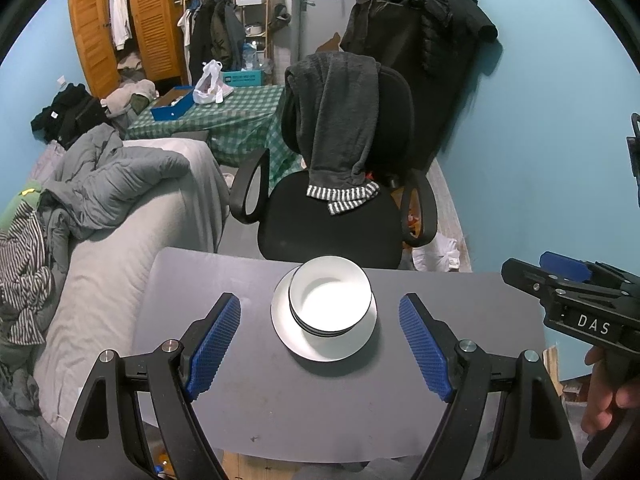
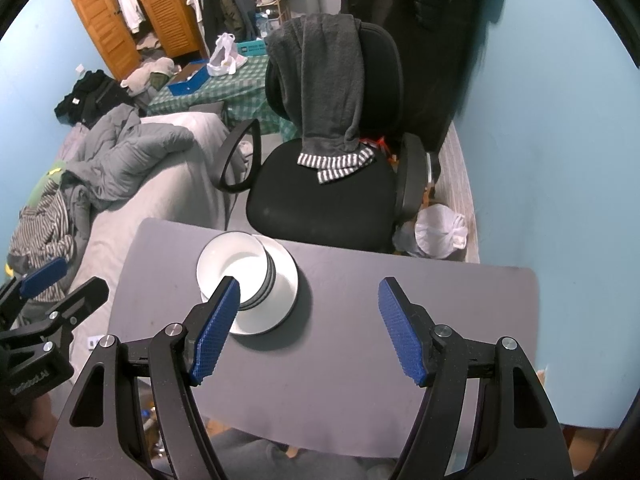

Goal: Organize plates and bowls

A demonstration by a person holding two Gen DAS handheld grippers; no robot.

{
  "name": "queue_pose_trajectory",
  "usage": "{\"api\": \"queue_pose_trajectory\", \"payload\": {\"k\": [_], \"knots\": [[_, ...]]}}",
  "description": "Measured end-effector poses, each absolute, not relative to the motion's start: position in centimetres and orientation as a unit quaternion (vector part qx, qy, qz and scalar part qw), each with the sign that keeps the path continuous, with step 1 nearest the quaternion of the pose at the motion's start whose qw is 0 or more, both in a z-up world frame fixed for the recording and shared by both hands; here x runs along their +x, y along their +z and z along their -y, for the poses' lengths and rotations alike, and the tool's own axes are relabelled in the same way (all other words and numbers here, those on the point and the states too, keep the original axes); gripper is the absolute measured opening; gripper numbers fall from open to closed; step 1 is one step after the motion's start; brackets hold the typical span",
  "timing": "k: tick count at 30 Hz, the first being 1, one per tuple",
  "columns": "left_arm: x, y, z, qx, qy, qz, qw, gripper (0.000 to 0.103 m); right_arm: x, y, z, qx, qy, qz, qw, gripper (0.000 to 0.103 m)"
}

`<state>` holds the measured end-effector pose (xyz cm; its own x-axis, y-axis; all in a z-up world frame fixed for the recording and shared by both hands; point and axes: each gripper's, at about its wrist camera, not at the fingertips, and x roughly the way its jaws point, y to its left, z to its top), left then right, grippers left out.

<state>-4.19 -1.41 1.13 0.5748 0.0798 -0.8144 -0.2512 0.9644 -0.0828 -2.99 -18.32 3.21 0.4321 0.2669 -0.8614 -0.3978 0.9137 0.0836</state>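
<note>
A stack of white bowls (image 1: pixel 330 298) with dark rims sits on a white plate (image 1: pixel 292 334) in the middle of the small grey table (image 1: pixel 280 400). My left gripper (image 1: pixel 320 316) hovers open above the table, its blue pads (image 1: pixel 216 344) on either side of the stack from this view, with nothing held. In the right wrist view the bowls (image 2: pixel 234 266) and plate (image 2: pixel 286 280) lie to the left. My right gripper (image 2: pixel 308 300) is open and empty, and its left pad (image 2: pixel 218 328) overlaps the stack's near edge in the picture. Each gripper shows in the other's view: the right gripper (image 1: pixel 560 276), the left gripper (image 2: pixel 60 284).
A black office chair (image 1: pixel 332 216) with dark clothes draped over it stands just behind the table. A bed with grey bedding (image 1: pixel 120 208) runs along the left. A white bag (image 2: pixel 440 230) lies on the floor at the right, by the blue wall. A hand (image 1: pixel 604 400) holds the right gripper.
</note>
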Motion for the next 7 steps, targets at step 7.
{"api": "queue_pose_trajectory", "payload": {"k": [7], "knots": [[-4.08, 1.06, 1.47, -0.096, 0.092, -0.453, 0.882, 0.083, -3.04, 3.25, 18.28, -0.066, 0.197, -0.495, 0.843, 0.071]]}}
